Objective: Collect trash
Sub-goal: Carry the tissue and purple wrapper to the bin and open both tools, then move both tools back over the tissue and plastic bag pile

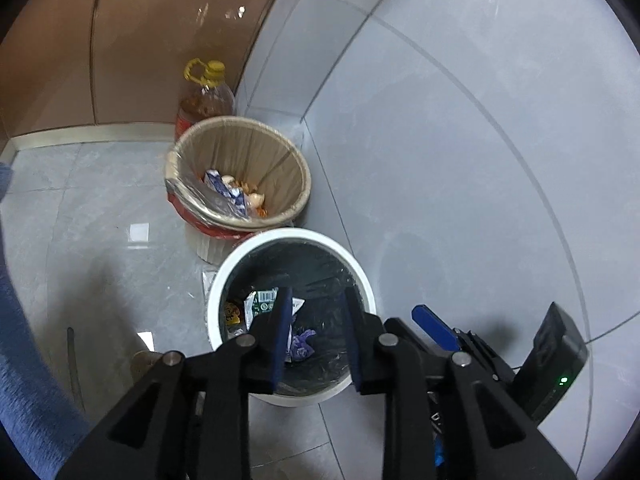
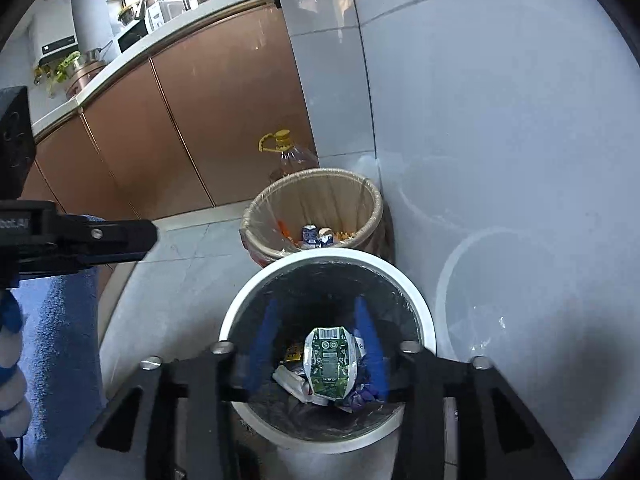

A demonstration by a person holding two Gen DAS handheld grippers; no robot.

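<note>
A white-rimmed bin (image 1: 240, 252) with a black liner stands on the floor by the wall. It holds a green carton (image 1: 262, 300), a yellow wrapper and a purple scrap (image 1: 302, 344). My left gripper (image 1: 316, 300) is open and empty above it. In the right wrist view my right gripper (image 2: 316, 312) is open and empty over the same bin (image 2: 248, 300), straight above the green carton (image 2: 330, 360). The left gripper's body (image 2: 80, 236) shows at the left of that view.
A beige bin (image 1: 296, 160) with food scraps and a blue-white carton stands behind the white bin, also in the right wrist view (image 2: 256, 208). An oil bottle (image 1: 206, 96) with a yellow cap stands in the corner. Brown cabinets (image 2: 180, 120), grey wall at right.
</note>
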